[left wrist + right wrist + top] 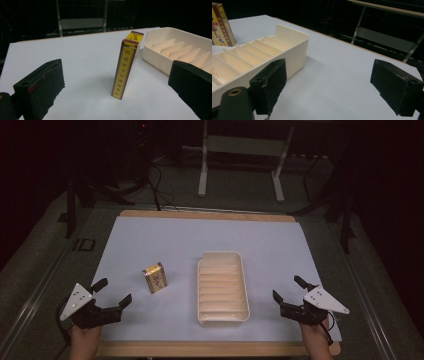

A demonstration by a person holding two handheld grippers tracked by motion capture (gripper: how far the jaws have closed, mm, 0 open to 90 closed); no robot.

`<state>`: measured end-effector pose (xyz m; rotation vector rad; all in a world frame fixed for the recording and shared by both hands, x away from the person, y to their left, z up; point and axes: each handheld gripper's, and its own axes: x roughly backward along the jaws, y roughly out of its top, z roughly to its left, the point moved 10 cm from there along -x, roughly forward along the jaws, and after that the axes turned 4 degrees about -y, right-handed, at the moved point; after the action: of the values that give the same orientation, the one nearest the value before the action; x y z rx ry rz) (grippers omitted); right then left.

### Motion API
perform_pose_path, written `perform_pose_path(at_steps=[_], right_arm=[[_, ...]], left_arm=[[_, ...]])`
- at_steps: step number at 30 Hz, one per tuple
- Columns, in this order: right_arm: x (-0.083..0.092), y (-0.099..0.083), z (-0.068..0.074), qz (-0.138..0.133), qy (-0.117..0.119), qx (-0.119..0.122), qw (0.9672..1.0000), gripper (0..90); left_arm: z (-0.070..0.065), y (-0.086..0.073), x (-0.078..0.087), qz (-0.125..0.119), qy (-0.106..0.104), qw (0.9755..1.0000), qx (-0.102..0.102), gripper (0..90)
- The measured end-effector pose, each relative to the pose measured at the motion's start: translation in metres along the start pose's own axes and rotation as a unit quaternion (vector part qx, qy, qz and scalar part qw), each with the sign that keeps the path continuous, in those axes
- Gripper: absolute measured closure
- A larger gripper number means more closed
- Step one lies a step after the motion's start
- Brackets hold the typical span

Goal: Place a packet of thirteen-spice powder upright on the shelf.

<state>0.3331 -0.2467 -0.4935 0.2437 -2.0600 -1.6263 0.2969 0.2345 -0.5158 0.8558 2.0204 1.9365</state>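
A small yellow and dark red box [154, 277] stands upright on the pale blue mat, left of a cream tray [223, 320] with several slotted dividers. In the left gripper view the box [125, 65] stands just ahead, between the spread jaws, with the tray [160, 58] to its right. My left gripper [113, 293] is open near the mat's front left, apart from the box. My right gripper [288, 289] is open at the front right, beside the tray's right side. The right gripper view has the tray [295, 56] at left and the box [220, 25] beyond it.
The mat lies on a wooden table [210, 349]. Behind the table stands a white metal frame [242, 150] on a dark floor with cables. Open mat stretches behind the tray and box.
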Motion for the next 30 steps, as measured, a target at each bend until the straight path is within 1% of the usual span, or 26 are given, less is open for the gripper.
perform_pose_path(at_steps=[2,3,4,5,6,7,8,9,10,12,14,15,17,18,20,21,22,23,26,27,28,29,30], right_arm=[[0.0,0.001,0.0,-0.002,0.001,0.002,1.0,13.6],[0.0,0.001,0.0,-0.002,0.001,0.002,1.0,13.6],[0.0,0.001,0.001,-0.002,0.001,0.003,1.0,13.7],[0.001,0.001,0.002,-0.002,0.002,0.003,1.0,13.7],[0.001,0.001,0.002,-0.002,0.002,0.003,1.0,13.7],[0.001,0.001,0.002,-0.002,0.002,0.005,1.0,13.7],[0.001,0.002,0.003,-0.002,0.005,0.008,1.0,13.8],[0.001,0.002,0.004,-0.002,0.006,0.008,0.9999,13.8],[0.001,0.002,0.004,-0.002,0.007,0.008,0.9999,13.8],[0.001,0.002,0.004,-0.002,0.008,0.008,0.9999,13.8],[0.0,0.001,0.004,-0.001,0.008,0.008,0.9999,13.8],[0.0,0.001,0.003,0.0,0.008,0.007,0.9999,13.8],[0.0,0.0,0.003,0.001,0.008,0.005,1.0,13.8],[0.0,0.0,0.003,0.002,0.008,0.005,1.0,13.9],[0.0,0.0,0.002,0.002,0.006,0.006,1.0,13.9],[0.0,-0.001,0.002,0.003,0.006,0.006,1.0,13.9],[0.0,-0.001,0.002,0.003,0.006,0.006,1.0,13.9],[0.0,-0.001,0.003,0.005,0.007,0.005,1.0,13.9],[0.0,-0.001,0.004,0.006,0.007,0.005,0.9999,13.8],[0.0,0.0,0.004,0.005,0.007,0.005,0.9999,13.9],[0.001,0.0,0.005,0.005,0.007,0.005,1.0,13.9],[0.0,0.0,0.005,0.004,0.008,0.006,0.9999,13.9],[0.0,0.0,0.005,0.004,0.008,0.006,0.9999,13.9]], left_arm=[[-0.001,0.0,0.0,-0.001,-0.007,1.0,0.001,0.7],[-0.001,0.0,0.0,-0.001,-0.007,1.0,0.001,0.7],[-0.003,0.0,-0.002,0.005,-0.02,0.9998,-0.008,0.7],[-0.005,-0.002,-0.003,0.012,-0.029,0.9994,-0.013,0.7],[-0.005,-0.002,-0.003,0.012,-0.029,0.9994,-0.013,0.7],[-0.008,-0.009,-0.008,0.034,-0.05,0.998,-0.017,0.7],[-0.01,-0.011,-0.011,0.039,-0.061,0.9973,-0.013,0.7],[-0.011,-0.012,-0.012,0.043,-0.067,0.9967,-0.012,0.7],[-0.012,-0.013,-0.014,0.049,-0.078,0.9957,-0.013,0.7],[-0.013,-0.014,-0.016,0.055,-0.086,0.9947,-0.015,0.7],[-0.015,-0.011,-0.017,0.054,-0.103,0.9932,0.001,0.7],[-0.016,-0.01,-0.017,0.057,-0.11,0.9923,0.004,0.7],[-0.019,-0.007,-0.018,0.063,-0.111,0.9919,-0.007,0.7],[-0.021,-0.006,-0.018,0.068,-0.117,0.9908,-0.01,0.7],[-0.024,-0.005,-0.019,0.081,-0.117,0.9896,-0.023,0.7],[-0.025,-0.004,-0.019,0.089,-0.12,0.9884,-0.027,0.7],[-0.025,-0.004,-0.019,0.089,-0.12,0.9884,-0.027,0.7],[-0.026,-0.005,-0.02,0.103,-0.118,0.987,-0.034,0.7],[-0.028,-0.005,-0.019,0.116,-0.119,0.9852,-0.041,1.3],[-0.028,-0.005,-0.019,0.122,-0.122,0.9841,-0.043,1.3],[-0.028,-0.005,-0.019,0.122,-0.122,0.9841,-0.043,1.3],[-0.029,-0.005,-0.018,0.131,-0.121,0.9824,-0.055,1.3],[-0.029,-0.006,-0.018,0.14,-0.124,0.9807,-0.058,1.3]])
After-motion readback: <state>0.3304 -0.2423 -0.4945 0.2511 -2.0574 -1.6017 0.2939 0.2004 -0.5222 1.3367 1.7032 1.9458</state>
